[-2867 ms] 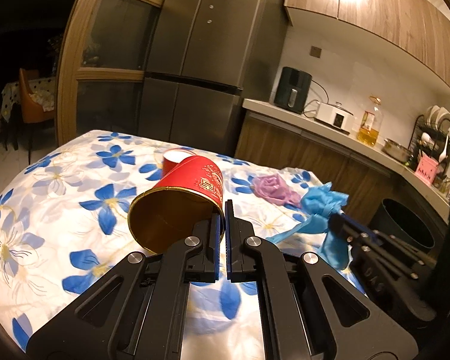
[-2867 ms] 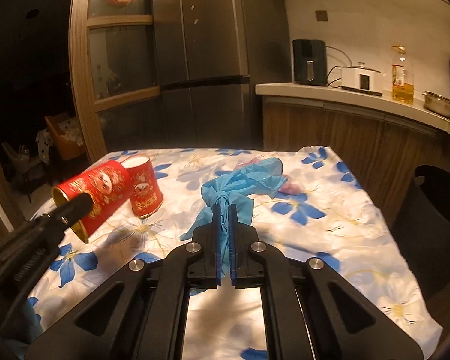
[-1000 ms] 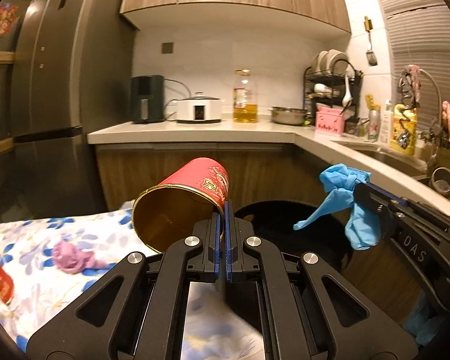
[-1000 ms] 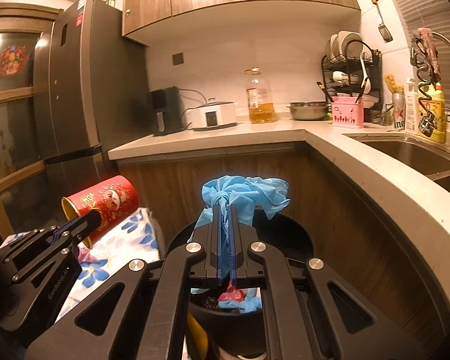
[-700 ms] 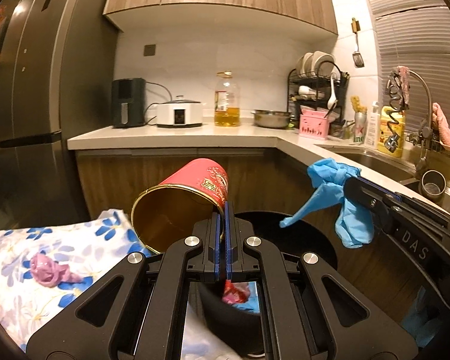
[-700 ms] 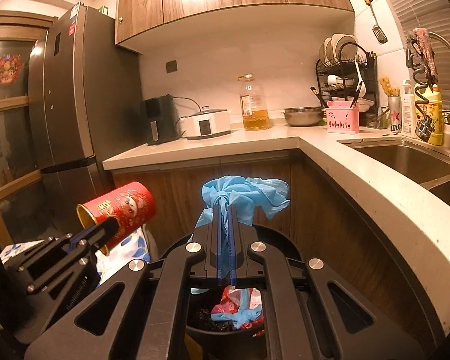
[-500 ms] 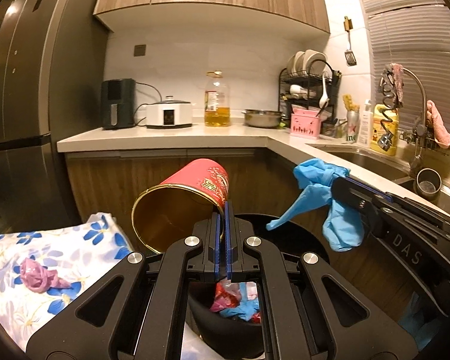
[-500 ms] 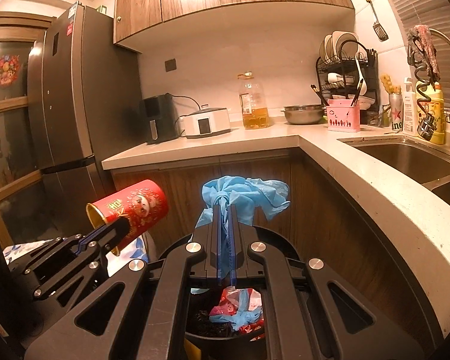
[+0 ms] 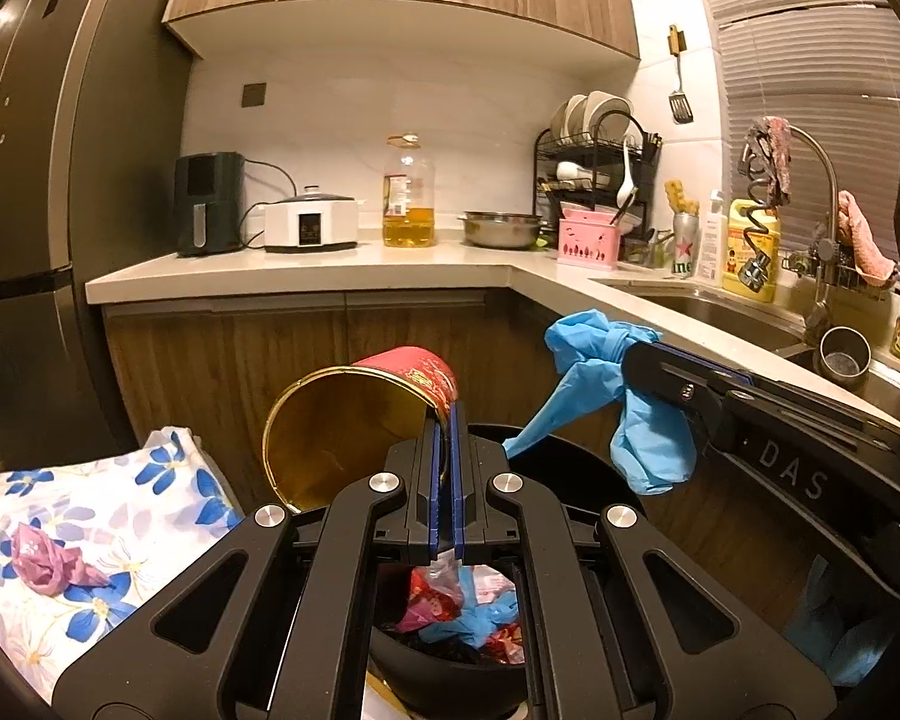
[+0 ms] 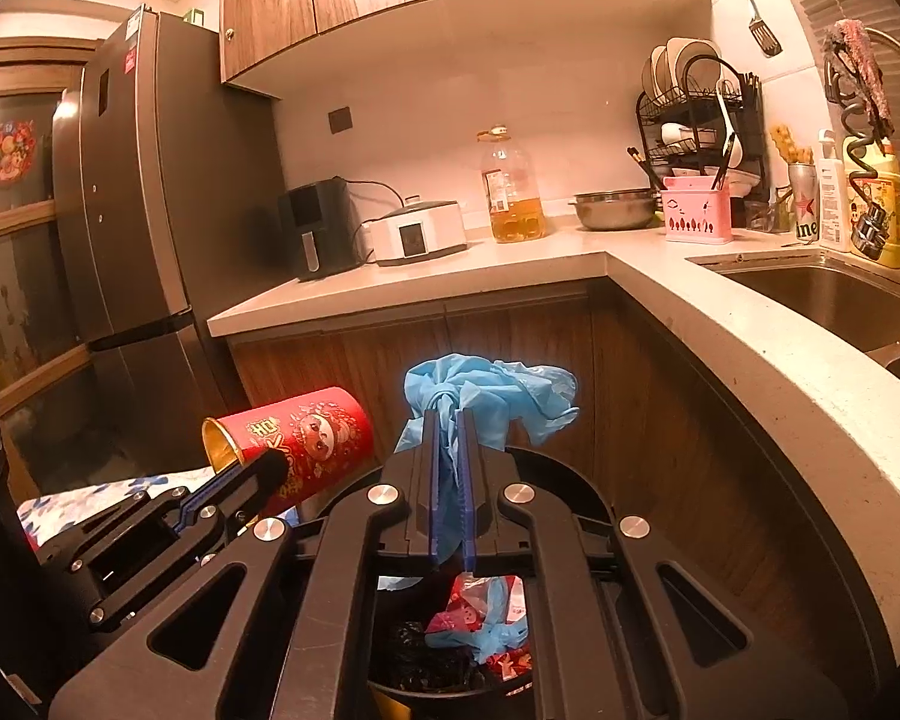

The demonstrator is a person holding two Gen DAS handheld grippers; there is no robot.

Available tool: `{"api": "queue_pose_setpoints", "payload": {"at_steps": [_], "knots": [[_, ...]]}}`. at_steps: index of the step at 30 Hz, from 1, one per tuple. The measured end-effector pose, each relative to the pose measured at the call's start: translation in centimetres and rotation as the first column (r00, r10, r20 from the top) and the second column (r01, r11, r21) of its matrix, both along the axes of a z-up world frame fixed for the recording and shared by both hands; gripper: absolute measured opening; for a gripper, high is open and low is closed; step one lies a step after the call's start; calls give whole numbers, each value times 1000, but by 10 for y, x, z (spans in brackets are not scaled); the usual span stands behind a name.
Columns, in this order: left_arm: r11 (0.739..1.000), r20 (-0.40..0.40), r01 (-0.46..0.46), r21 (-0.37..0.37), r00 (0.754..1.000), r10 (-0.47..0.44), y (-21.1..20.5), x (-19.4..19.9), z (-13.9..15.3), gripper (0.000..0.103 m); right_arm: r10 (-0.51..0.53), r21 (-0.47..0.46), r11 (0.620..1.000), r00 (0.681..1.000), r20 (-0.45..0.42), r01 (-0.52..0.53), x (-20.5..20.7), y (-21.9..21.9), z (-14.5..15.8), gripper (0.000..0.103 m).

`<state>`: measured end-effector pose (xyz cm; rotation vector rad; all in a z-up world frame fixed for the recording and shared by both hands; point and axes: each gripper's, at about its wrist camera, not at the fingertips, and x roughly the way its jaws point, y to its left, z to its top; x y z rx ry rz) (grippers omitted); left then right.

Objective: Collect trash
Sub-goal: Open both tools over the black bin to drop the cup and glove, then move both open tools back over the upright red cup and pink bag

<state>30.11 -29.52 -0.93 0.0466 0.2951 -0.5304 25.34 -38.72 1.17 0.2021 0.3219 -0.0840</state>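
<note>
- Left wrist view: the black bin point(image 9: 546, 468) now fills the lower centre, having been at the edge a second ago; the flowered cloth point(image 9: 90, 516) has slid to 8 o'clock
- left gripper point(image 9: 445, 420) stays clamped on the red cup's point(image 9: 354, 420) rim, cup tipped sideways above the bin
- right gripper point(image 10: 448, 420), at 3 o'clock, points slightly down over the bin, its jaws just opening around the blue glove point(image 10: 492, 396) still between them

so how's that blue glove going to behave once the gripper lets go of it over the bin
The blue glove looks floppy: it bunches and droops from the right gripper, whose jaws are opening. It seems thin and light, so it may cling briefly, then likely drop limp into the black bin without bouncing.
</note>
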Motion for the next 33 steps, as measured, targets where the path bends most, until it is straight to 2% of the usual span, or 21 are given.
{"api": "queue_pose_setpoints", "payload": {"at_steps": [1,4,5,6,8,10,16,24,27,33], "knots": [[1000,-3,5,-1,1000,-5,-1,1,-1,2,0,3,1000,1000,-2,0,1,-1,0,10],[1000,-16,22,-5,1000,-23,-2,3,-3,3,-2,11,1000,1000,-1,2,2,-3,-1,31],[1000,-25,30,2,999,-30,-4,4,-6,4,-5,14,1000,1000,0,5,2,-4,-2,41],[999,-28,32,10,999,-32,-5,5,-7,7,-9,21,1000,1000,0,9,2,-5,-2,45],[999,-29,40,26,999,-39,-7,4,-11,20,-20,26,999,1000,0,20,1,-7,-3,46],[999,-28,35,29,999,-34,-7,4,-14,44,-35,27,999,999,-2,35,-1,-8,-4,48],[1000,-30,-13,9,999,13,9,0,-18,66,-67,33,997,998,-17,68,-5,-10,-7,57],[992,-32,-128,-6,991,128,39,-16,-17,81,-85,3,996,996,-17,86,-14,2,-9,71],[985,-31,-171,-20,985,170,54,-26,-16,83,-96,-3,995,995,-12,96,-20,6,-10,76],[962,-13,-270,-39,963,270,89,-47,-14,84,-113,-3,994,994,-1,113,-32,20,-12,78]]}}
